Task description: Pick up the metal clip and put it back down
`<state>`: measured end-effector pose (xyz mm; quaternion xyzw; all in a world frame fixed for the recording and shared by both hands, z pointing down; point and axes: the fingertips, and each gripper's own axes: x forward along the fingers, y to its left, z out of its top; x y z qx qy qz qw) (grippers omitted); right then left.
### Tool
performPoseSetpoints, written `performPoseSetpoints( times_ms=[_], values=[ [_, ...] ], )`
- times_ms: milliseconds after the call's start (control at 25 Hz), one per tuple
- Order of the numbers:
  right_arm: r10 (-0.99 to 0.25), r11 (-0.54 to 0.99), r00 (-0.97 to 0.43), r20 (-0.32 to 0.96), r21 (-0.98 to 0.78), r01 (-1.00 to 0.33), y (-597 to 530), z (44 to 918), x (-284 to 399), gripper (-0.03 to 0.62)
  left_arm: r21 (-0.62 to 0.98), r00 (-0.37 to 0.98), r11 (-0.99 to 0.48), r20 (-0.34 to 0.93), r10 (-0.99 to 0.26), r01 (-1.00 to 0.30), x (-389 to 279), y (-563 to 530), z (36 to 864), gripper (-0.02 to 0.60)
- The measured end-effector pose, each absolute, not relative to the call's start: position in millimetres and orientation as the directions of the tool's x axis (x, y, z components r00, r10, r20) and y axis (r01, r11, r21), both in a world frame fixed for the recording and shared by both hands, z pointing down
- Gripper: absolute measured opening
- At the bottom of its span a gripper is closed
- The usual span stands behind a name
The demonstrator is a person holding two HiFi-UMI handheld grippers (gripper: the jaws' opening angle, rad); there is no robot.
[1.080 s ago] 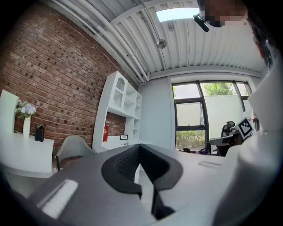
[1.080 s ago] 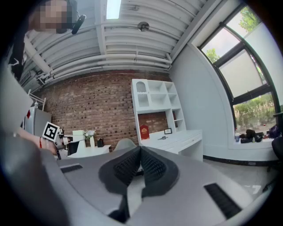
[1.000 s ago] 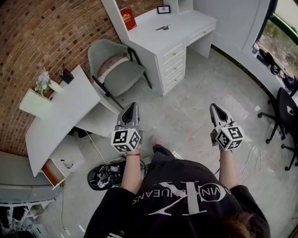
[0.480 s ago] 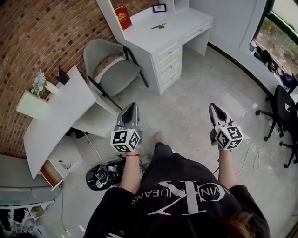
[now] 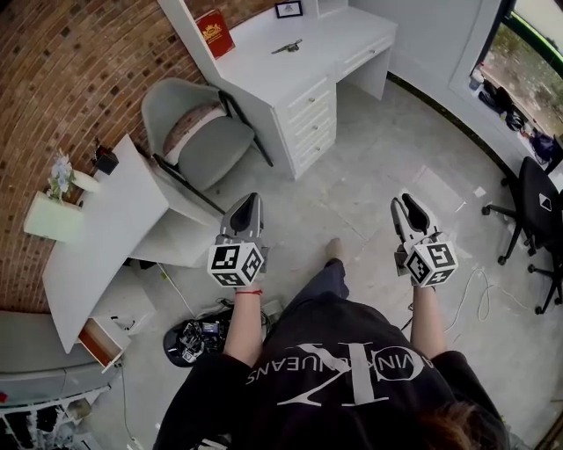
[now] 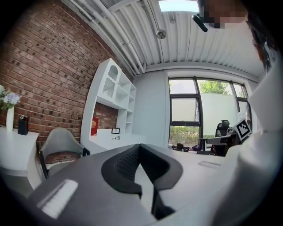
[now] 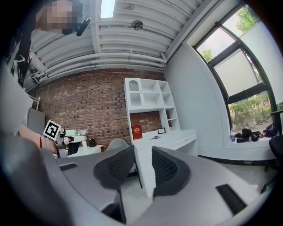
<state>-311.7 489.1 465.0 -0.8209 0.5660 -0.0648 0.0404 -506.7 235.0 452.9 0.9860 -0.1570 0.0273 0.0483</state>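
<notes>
Head view: left gripper and right gripper are held over the floor, well apart from the metal clip lying on the far white desk.
Left gripper view: jaws pressed together, nothing between them.
Right gripper view: jaws slightly spread, having just been opening, nothing between them.

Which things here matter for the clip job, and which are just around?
Job: metal clip on the white desk; right gripper, jaws just been opening, nothing between them; left gripper, shut, empty.
Around: grey chair, red book, picture frame, flowers, black office chair.
</notes>
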Motion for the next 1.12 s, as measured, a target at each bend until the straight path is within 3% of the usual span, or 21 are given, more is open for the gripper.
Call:
performPoseSetpoints(
  times_ms=[80, 200, 1120],
  values=[
    [-0.932, -0.362, 0.355, 0.069, -0.138, -0.922, 479.4, 466.2, -293.7, 0.137, 0.1, 0.951, -0.947, 0.078, -0.298, -0.305, -483.9, 224.0, 457.2, 0.011],
    [-0.93, -0.366, 0.358, 0.084, -0.122, -0.923, 464.9, 465.0, -264.5, 0.152, 0.114, 0.958, -0.952, 0.075, -0.278, -0.285, -447.6, 209.0, 458.2, 0.011],
    [-0.907, -0.418, 0.403, 0.126, -0.142, -0.897, 347.5, 465.8, -61.5, 0.153, 0.158, 0.97, -0.958, 0.088, -0.227, -0.239, -231.9, 80.8, 468.7, 0.011]
  ],
)
